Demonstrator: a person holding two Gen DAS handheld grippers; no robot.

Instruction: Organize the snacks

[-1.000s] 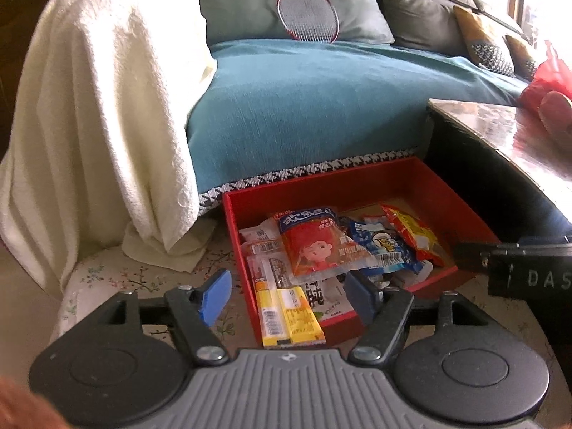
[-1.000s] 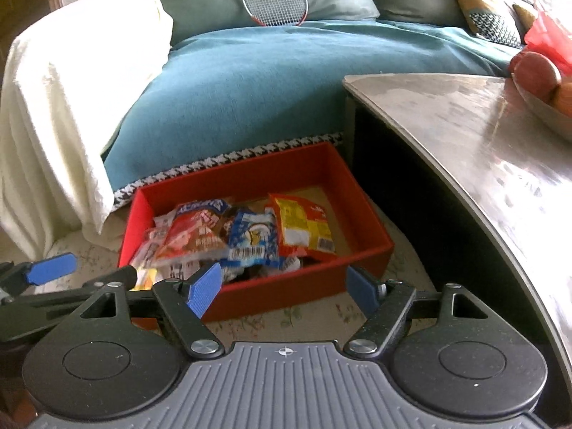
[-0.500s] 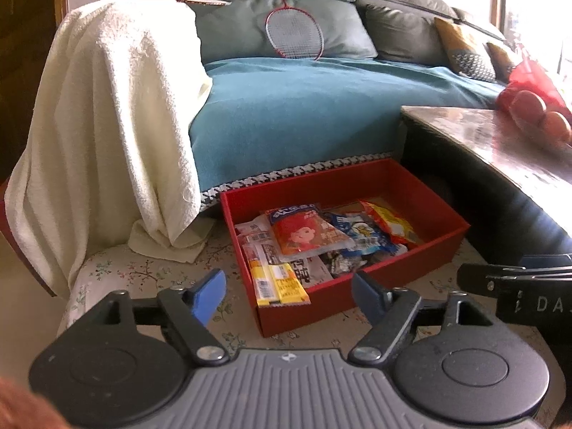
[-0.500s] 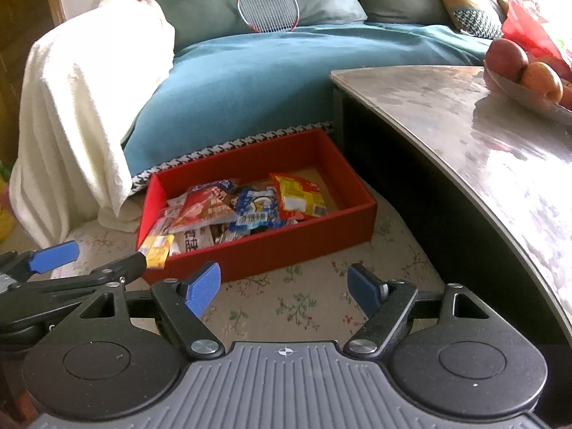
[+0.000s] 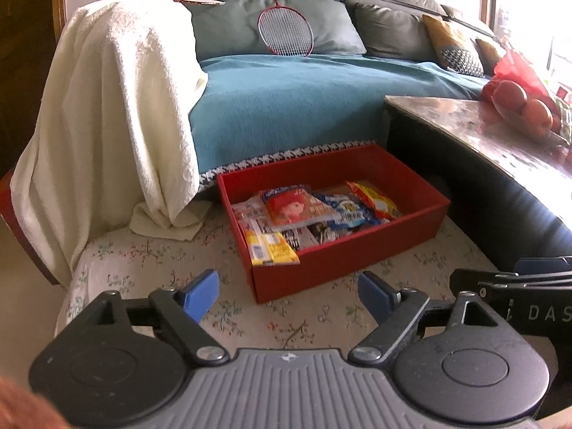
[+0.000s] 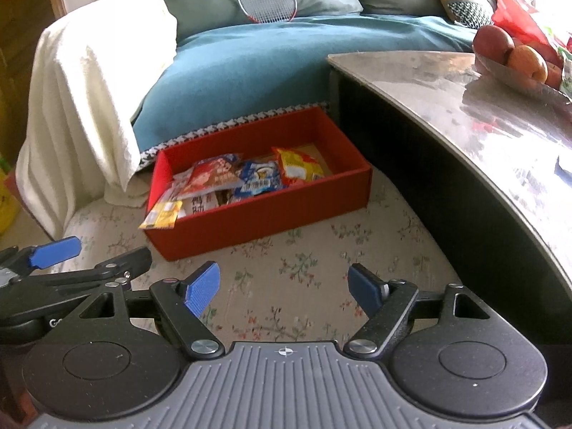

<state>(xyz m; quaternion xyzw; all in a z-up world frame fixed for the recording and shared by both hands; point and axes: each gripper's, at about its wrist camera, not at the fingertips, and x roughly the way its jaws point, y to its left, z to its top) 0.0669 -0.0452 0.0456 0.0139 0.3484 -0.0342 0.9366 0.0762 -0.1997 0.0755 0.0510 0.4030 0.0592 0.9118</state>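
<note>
Left wrist view: red box [image 5: 343, 250] of snack packets [image 5: 304, 211] sits on floral rug ahead, long axis running left-right, near left gripper [image 5: 287, 291] (right gripper [image 6: 284, 287] similar distance), both wide open, empty.

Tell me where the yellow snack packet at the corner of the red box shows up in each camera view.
Left wrist: yellow snack packet sits just left of centre, at the red box's near left corner.
Right wrist: it lies left of centre, overhanging that corner.
Shared landmark: the badminton racket on the sofa.
</note>
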